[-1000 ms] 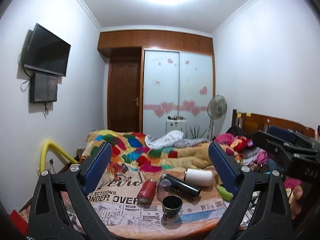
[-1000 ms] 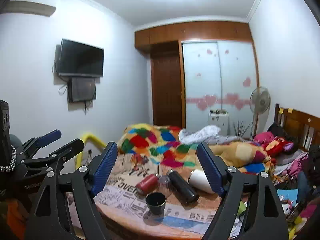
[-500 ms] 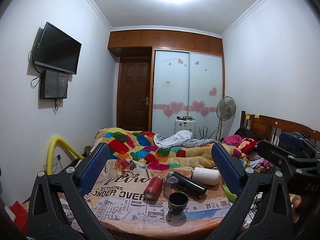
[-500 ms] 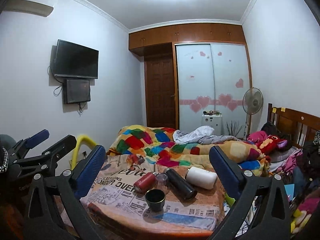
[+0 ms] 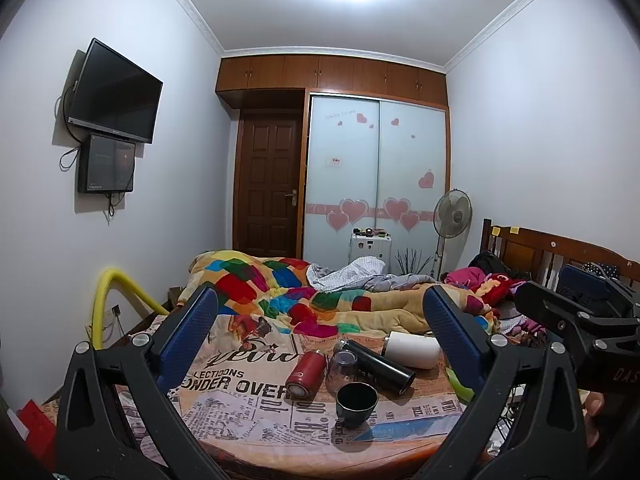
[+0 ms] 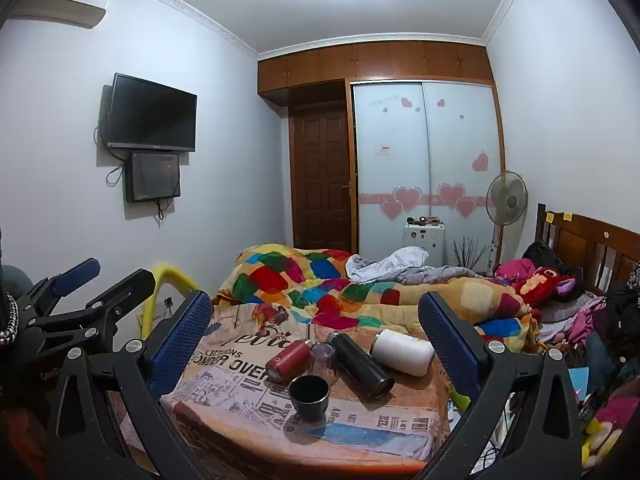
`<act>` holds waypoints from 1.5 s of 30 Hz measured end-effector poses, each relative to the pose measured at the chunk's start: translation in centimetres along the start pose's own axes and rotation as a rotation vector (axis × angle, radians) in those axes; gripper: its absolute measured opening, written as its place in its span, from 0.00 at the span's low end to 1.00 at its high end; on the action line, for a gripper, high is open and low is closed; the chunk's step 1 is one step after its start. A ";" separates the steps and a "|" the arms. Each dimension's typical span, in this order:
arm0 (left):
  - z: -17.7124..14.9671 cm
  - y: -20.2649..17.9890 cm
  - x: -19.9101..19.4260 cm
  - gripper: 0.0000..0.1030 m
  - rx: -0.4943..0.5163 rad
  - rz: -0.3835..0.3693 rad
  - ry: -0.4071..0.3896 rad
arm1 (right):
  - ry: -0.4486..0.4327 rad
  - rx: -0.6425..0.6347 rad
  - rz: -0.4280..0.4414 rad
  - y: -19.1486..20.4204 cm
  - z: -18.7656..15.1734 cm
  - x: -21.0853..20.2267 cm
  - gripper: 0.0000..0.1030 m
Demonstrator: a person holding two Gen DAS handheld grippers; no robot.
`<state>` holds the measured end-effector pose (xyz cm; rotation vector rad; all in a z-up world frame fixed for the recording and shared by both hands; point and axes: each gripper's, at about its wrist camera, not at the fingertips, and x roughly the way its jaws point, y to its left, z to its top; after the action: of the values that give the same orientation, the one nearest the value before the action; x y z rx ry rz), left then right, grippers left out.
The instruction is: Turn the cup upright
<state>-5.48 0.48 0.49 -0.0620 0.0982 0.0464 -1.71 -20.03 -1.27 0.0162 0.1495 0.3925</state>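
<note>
A dark cup (image 5: 357,404) stands upright, mouth up, near the front edge of a small table covered with a newspaper-print cloth (image 5: 224,392); it also shows in the right wrist view (image 6: 309,397). Behind it lie a red bottle (image 5: 305,376), a clear glass (image 5: 342,366), a black flask (image 5: 378,366) and a white flask (image 5: 414,349) on their sides. My left gripper (image 5: 320,338) is open and empty, held back from the table. My right gripper (image 6: 316,338) is open and empty too, also back from the table.
A bed with a colourful patchwork quilt (image 5: 288,292) lies behind the table. A yellow padded rail (image 5: 108,304) stands at the left. The other gripper shows at the right edge of the left wrist view (image 5: 580,320) and at the left of the right wrist view (image 6: 76,304).
Both cameras have tilted and drawn back a little, so the table sits lower in view. The cup and bottles have not moved. Both grippers stay open.
</note>
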 end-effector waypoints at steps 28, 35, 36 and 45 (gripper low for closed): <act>-0.5 -0.6 0.4 1.00 0.002 0.001 0.016 | 0.011 -0.006 0.001 0.0 0.1 -0.3 1.00; -0.5 -0.6 0.4 1.00 0.002 0.000 0.017 | 0.012 -0.006 0.003 -0.1 0.1 -0.3 1.00; -0.5 -0.6 0.4 1.00 0.000 -0.001 0.018 | 0.012 -0.005 0.004 -0.1 0.1 -0.4 1.00; -0.5 -0.9 0.4 1.00 -0.012 -0.013 0.022 | 0.013 -0.005 0.004 -0.1 0.2 -0.4 1.00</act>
<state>-5.11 -0.39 0.04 -0.0751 0.1194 0.0330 -1.97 -20.30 -1.08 0.0092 0.1609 0.3967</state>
